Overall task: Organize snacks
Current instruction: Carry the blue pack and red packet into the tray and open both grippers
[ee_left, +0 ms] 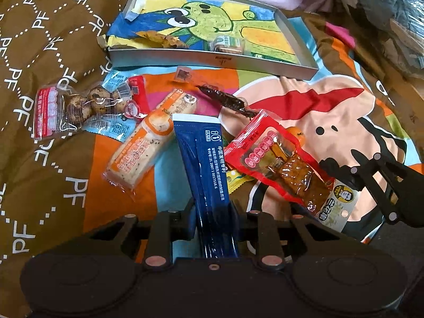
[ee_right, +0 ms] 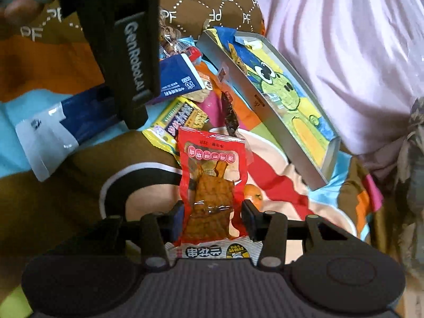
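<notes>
While both packs are pinched at once, most of the risk sits w/ the grips. Blue sachet (ee_left: 202, 164) is clamped at its near end by the left gripper (ee_left: 213, 218), pads shut on it; the far end fans out over the bedspread (ee_left: 66, 159), lying across an orange biscuit bar (ee_left: 143, 143) and just beside the red pack. Red tofu pack (ee_right: 212, 182) is between the right gripper's (ee_right: 212, 214) pads, which press its sides near the printed end; the rest pokes forward, over a yellow packet (ee_right: 180, 122).

Risks, as I judge them:
- Both wrappers are slick film and held only at one end, so either could slide out or swing if lifted fast.
- The two grippers are close, and in the right view the left gripper's body looms over the pile; a lift at the same time could knock one against the other.
- Sachet's loose end may drag the biscuit bar along; red pack may drag the yellow packet or nudge the small orange (ee_right: 253, 193) by its edge.
- Tray (ee_left: 212, 59) w/ the frog drawing is well apart at the back, already holding a few bits; soft bedding under it means a pack dropped on the rim could tip out.
- Egg pack (ee_left: 79, 103) and dark strip (ee_left: 228, 100) are untouched, so plenty's left.
</notes>
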The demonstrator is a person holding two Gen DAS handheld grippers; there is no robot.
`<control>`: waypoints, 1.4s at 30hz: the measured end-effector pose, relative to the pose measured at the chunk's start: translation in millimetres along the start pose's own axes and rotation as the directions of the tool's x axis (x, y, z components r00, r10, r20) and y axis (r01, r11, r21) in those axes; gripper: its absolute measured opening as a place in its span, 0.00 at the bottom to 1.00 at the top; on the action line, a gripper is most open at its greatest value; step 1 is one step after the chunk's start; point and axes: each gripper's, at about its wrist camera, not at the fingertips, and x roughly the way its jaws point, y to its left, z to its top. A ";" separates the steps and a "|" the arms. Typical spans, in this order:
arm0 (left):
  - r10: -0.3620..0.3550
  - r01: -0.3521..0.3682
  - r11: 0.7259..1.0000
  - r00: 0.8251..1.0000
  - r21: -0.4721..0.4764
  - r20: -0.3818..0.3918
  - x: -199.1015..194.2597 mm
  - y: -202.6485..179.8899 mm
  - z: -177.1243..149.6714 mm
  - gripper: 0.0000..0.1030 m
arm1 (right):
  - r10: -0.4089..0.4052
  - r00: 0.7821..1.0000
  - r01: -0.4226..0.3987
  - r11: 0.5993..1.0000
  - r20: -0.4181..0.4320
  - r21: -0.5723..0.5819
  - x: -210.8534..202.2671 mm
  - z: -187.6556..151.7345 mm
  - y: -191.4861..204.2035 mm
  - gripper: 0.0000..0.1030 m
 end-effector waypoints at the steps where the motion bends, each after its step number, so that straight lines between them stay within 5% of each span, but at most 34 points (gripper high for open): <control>1: -0.001 0.001 1.000 1.000 0.001 0.002 -0.3 -0.4 0.1 0.26 | -0.010 1.000 0.010 1.000 0.000 -0.006 -1.4 0.2 0.1 0.48; 13: 0.005 0.000 0.998 0.997 -0.059 0.077 -10.1 6.7 9.5 0.26 | -0.091 0.995 0.090 0.996 0.041 0.028 -20.8 -2.2 -11.0 0.48; 23: 0.001 0.035 0.985 0.978 -0.169 0.209 -19.0 25.1 68.9 0.26 | -0.209 0.966 0.195 0.976 0.155 0.096 -24.4 12.0 -28.7 0.49; 30: 0.009 0.067 0.977 0.936 -0.203 0.351 -11.8 36.3 127.7 0.26 | -0.307 0.925 0.268 0.945 0.226 0.187 0.9 37.4 -56.2 0.49; 37: 0.050 0.134 0.941 0.853 -0.312 0.519 -3.0 66.7 167.7 0.26 | -0.360 0.898 0.285 0.914 0.254 0.289 42.0 67.0 -83.8 0.49; 42: 0.064 0.181 0.906 0.837 -0.384 0.544 19.8 91.0 189.9 0.26 | -0.365 0.899 0.277 0.902 0.242 0.332 78.1 87.1 -101.3 0.49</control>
